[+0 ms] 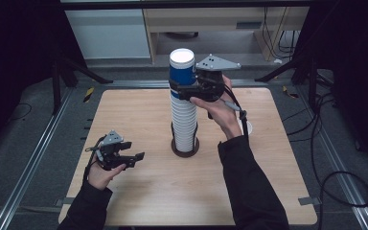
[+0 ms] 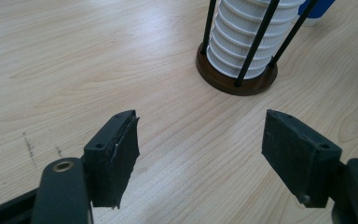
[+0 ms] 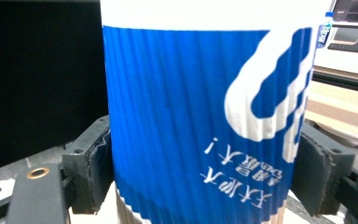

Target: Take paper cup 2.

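High view: a tall stack of white ribbed paper cups (image 1: 184, 122) stands upside down near the middle of the wooden table (image 1: 139, 201), seated in a round brown holder (image 1: 185, 148) whose thin black rods rise beside the lower cups. On top of the stack sits a blue cup (image 1: 182, 72), also upside down, its white bottom facing up. Each cup is nested over the one below it, so what the cups hold inside cannot be seen.

The right gripper (image 1: 179, 88), held in the person's right hand (image 1: 220, 110), is at the top of the stack, and its jaws are pressed against the two sides of the blue cup. In the right gripper view the blue cup (image 3: 200, 121) stands between the two black jaws with the pads touching its ribbed wall on either side; white printing on the cup reads upside down, and the pale rim of the next cup shows just under it. No earlier picture is at hand to compare the grip.

The left gripper (image 1: 134, 159) rests low over the table toward its left edge, well apart from the stack, in the person's left hand (image 1: 100, 175). In the left gripper view its jaws stand wide apart with bare wood between them, and the holder (image 2: 235, 79) with the lowest white cups (image 2: 247, 37) stands farther off.
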{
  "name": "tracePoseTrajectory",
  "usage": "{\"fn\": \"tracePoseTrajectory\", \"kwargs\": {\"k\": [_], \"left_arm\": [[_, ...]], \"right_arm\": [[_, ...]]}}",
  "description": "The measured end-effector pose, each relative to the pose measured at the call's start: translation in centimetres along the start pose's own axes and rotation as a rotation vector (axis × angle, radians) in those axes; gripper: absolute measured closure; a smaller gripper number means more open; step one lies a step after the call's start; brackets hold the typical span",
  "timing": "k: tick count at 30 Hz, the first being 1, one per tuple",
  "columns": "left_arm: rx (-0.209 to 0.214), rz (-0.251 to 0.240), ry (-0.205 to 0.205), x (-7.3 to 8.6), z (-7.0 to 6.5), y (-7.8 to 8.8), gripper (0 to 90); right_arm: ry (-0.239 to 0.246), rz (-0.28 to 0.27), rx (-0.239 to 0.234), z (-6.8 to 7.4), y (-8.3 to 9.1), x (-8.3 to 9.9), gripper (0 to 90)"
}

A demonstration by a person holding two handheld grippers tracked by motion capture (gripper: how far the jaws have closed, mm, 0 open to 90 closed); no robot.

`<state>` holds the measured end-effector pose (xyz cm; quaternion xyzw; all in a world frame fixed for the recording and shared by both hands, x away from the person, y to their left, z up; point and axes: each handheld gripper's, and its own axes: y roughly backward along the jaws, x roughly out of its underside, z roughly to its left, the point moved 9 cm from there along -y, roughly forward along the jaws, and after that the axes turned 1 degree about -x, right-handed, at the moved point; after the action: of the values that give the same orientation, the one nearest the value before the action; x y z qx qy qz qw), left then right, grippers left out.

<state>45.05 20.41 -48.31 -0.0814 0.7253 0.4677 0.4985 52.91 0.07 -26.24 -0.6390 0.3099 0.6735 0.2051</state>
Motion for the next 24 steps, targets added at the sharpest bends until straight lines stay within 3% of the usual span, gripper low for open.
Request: {"fn": "tracePoseTrajectory", "kwargs": {"k": [24], "left_arm": [[0.003,0.002,0.001,0.0,0.0,0.0,26.5]], "right_arm": [[0.045,-0.060,0.016,0.3,1.5,-4.3,20.1]]}}
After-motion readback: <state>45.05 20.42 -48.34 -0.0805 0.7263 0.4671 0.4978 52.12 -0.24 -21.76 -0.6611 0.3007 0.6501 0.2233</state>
